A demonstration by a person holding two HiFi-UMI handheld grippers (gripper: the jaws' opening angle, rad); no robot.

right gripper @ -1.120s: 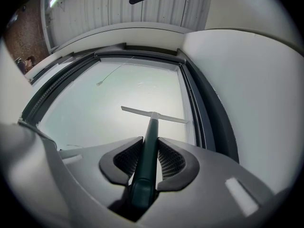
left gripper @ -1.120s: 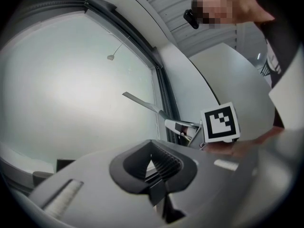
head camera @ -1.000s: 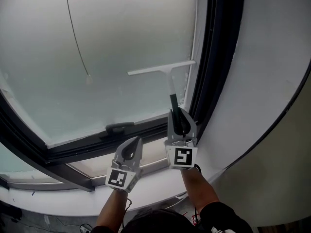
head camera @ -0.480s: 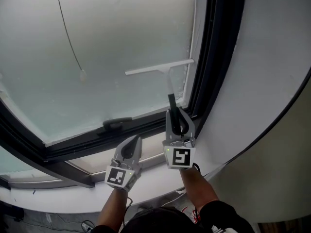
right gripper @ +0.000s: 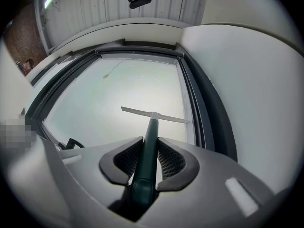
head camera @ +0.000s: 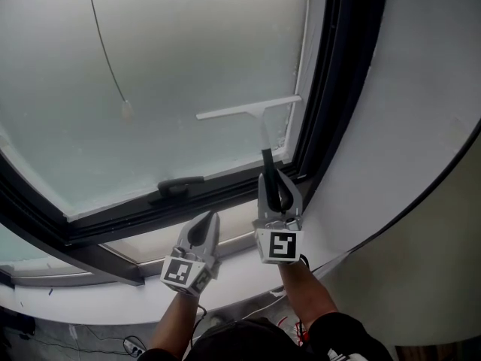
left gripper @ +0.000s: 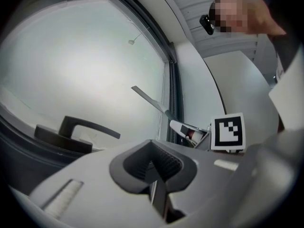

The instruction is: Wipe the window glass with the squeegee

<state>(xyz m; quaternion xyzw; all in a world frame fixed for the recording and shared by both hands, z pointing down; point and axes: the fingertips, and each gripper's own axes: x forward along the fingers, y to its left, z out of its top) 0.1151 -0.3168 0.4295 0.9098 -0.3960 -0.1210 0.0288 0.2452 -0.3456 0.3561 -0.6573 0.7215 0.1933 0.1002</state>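
Observation:
The squeegee [head camera: 255, 113] has a white blade and a dark green handle. Its blade lies against the frosted window glass [head camera: 180, 74] near the pane's lower right corner. My right gripper [head camera: 276, 194] is shut on the squeegee handle [right gripper: 148, 146], which runs between both jaws in the right gripper view, with the blade [right gripper: 154, 115] ahead on the glass [right gripper: 128, 94]. My left gripper [head camera: 200, 235] hangs below the window frame, shut with nothing between its jaws. In the left gripper view the squeegee blade [left gripper: 148, 99] shows to the right of the glass [left gripper: 76, 65].
A black window handle [head camera: 179, 186] sits on the dark lower frame [head camera: 113, 220], and shows too in the left gripper view [left gripper: 71, 129]. A thin cord with a small end piece [head camera: 126, 111] hangs over the glass. A white curved wall [head camera: 421, 126] rises at the right. A pale sill [head camera: 113, 299] runs below.
The squeegee and my right gripper have stayed near the pane's lower right corner, shifting only a little. The left gripper has sunk slightly.

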